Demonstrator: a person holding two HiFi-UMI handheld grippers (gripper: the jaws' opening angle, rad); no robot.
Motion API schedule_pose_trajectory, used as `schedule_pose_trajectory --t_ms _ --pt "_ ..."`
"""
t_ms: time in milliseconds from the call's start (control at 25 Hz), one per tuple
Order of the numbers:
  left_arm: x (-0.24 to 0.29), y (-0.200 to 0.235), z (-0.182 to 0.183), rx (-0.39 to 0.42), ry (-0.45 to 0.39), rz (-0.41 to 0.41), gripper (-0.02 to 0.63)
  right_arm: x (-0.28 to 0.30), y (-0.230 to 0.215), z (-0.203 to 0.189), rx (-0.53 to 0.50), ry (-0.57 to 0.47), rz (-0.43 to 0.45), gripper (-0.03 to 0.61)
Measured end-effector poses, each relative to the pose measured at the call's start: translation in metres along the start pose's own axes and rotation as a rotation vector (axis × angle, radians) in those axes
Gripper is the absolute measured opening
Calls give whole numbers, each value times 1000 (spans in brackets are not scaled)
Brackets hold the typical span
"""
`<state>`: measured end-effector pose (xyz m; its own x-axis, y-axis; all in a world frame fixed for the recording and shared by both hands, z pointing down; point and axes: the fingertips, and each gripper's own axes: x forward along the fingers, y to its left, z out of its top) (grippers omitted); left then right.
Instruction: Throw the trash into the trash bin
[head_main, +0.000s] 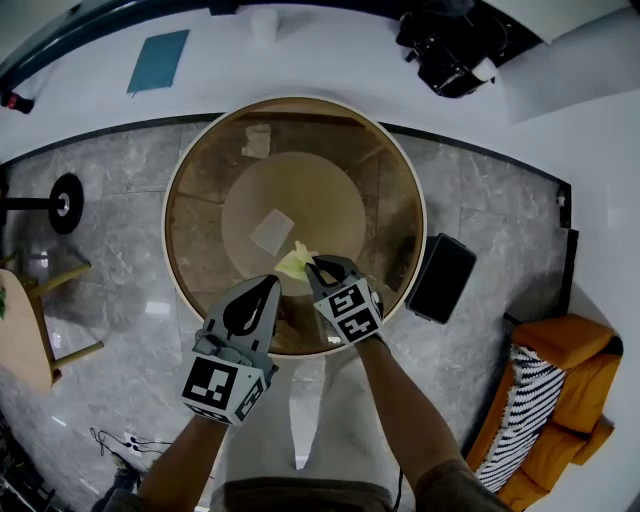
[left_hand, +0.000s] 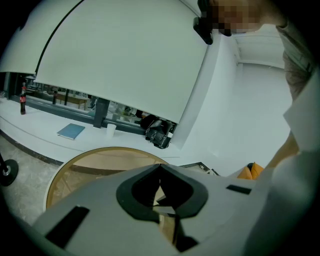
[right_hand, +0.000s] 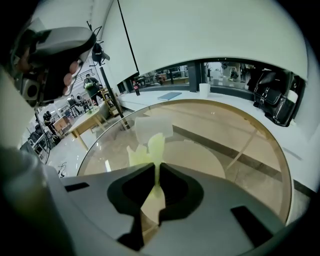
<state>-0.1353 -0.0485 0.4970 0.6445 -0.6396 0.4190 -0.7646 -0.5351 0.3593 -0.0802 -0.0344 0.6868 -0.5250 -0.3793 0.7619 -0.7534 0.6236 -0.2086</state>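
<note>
**Operator:** Where was the trash at that moment?

**Coach:** You had the yellow paper (right_hand: 150, 150) in your right gripper (head_main: 312, 265). Its jaws were almost fully closed, with one thin fold of the paper pressed between the pads. The rest of the paper stood out past the tips. It was just above the glass table (head_main: 415, 200), near your side of the rim.

**Operator:** And my other hand?

**Coach:** Your left gripper (left_hand: 161, 172) had its jaws together and nothing between them. It hung just beside the right one, over the near rim.

**Operator:** So what did the step ask from me?

**Coach:** The carry, I think. A black box (head_main: 441, 278) stood on the floor just beside the table, at your right, and I took it for the bin. Your hold was only on one fold, and such paper is light, so a fast swing could pull it out. It was better to lift first, so nothing dragged on the glass, then go slowly to the right. You needed to part the jaws only when the tips were over the opening. A white sheet (head_main: 271, 231) and a crumpled piece (head_main: 257, 140) also lay on the table, probably trash for later.
</note>
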Motion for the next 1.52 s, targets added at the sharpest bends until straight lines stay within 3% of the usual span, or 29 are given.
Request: schedule_pose_trajectory --t_ms 280,600,960,1320,1520 --pt "10 -19 7 15 -5 -13 17 -23 -12 14 11 -65 -27 48" --pt "35 -82 6 61 12 -107 17 -72 -50 0 56 -128 -113 47" --pt "83 -194 -2 125 46 -257 17 -162 -117 -59 153 -162 -243 48" --pt "135 -331 -24 168 90 -430 17 -269 -194 -152 278 -170 -400 48" --pt "153 -374 -31 187 122 -488 17 -308 -220 -189 356 -181 -460 48"
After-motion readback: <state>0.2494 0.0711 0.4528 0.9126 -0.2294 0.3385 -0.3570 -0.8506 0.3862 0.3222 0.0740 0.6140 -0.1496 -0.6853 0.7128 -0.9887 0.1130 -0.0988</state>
